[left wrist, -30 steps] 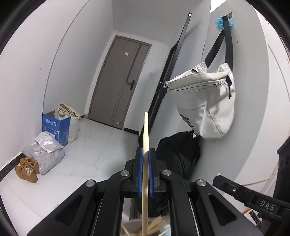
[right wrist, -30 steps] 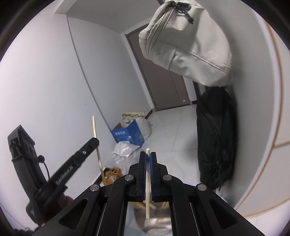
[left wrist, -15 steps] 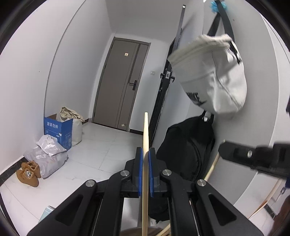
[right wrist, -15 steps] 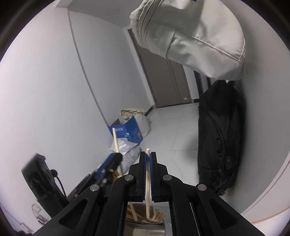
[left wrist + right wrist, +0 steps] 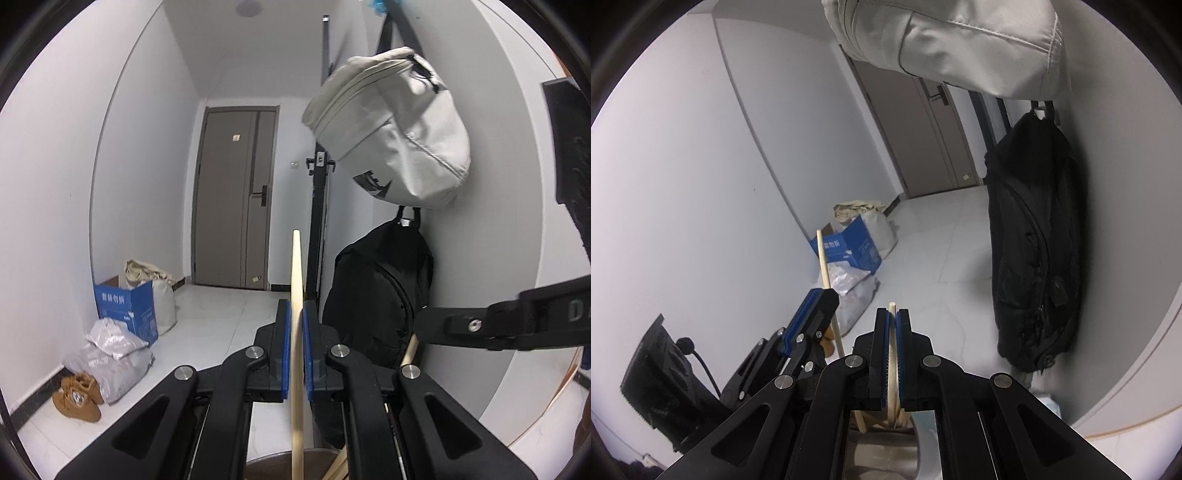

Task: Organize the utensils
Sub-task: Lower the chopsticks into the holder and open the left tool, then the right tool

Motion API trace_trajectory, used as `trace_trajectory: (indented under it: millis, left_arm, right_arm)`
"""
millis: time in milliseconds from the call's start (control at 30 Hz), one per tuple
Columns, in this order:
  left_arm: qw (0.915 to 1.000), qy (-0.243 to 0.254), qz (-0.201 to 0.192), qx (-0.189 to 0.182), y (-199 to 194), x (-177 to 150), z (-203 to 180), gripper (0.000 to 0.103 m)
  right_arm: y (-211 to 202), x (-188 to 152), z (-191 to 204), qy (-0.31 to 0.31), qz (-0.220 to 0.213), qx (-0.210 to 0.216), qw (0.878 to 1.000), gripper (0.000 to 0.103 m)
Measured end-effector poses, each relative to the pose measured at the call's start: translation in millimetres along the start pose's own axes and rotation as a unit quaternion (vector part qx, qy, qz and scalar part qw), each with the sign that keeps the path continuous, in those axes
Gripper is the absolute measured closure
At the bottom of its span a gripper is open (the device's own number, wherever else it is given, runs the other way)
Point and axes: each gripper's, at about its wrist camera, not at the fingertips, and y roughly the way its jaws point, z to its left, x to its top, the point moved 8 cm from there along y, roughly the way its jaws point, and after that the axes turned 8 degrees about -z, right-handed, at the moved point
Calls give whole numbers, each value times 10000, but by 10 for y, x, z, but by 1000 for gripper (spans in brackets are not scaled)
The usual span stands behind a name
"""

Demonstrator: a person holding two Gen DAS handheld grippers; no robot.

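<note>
My left gripper is shut on an upright wooden chopstick whose lower end reaches down over a round holder. Loose chopsticks lean inside the holder. My right gripper is shut on a second chopstick, right above the same holder, where several sticks stand. In the left wrist view the right gripper comes in from the right with its stick. The right wrist view has the left gripper close on the left, its stick poking up.
A pale grey bag hangs on the right wall above a black backpack. Down the hallway are a grey door, a blue box, plastic bags and brown shoes along the left wall.
Both grippers have sunk toward the holder with their chopsticks still clamped. The left one rolled, and the two grippers now sit closer together.
</note>
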Motion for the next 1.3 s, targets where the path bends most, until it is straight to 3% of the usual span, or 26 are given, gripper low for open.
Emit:
trace_trajectory:
  millis: [267, 700, 967, 1067, 1300]
  left_arm:
    - [9995, 192, 25, -232, -85, 54, -3, 101]
    - [9978, 320, 388, -440, -107, 140, 135, 100]
    - [9982, -94, 443, -391, 64, 220, 171, 100]
    - [9962, -274, 669, -489, 116, 155, 144, 100]
    - [9912, -849, 900, -469, -183, 195, 459, 100]
  right_arm:
    - [-2, -56, -30, 100, 26, -13, 9999, 100]
    - [-55, -110, -2, 91, 20, -2, 10000, 100]
    - [-57, -111, 23, 33, 11, -3, 10000, 100]
    - [-46, -123, 14, 24, 28, 6, 10000, 100]
    - [-24, -167, 16, 19, 48, 104, 9999, 100]
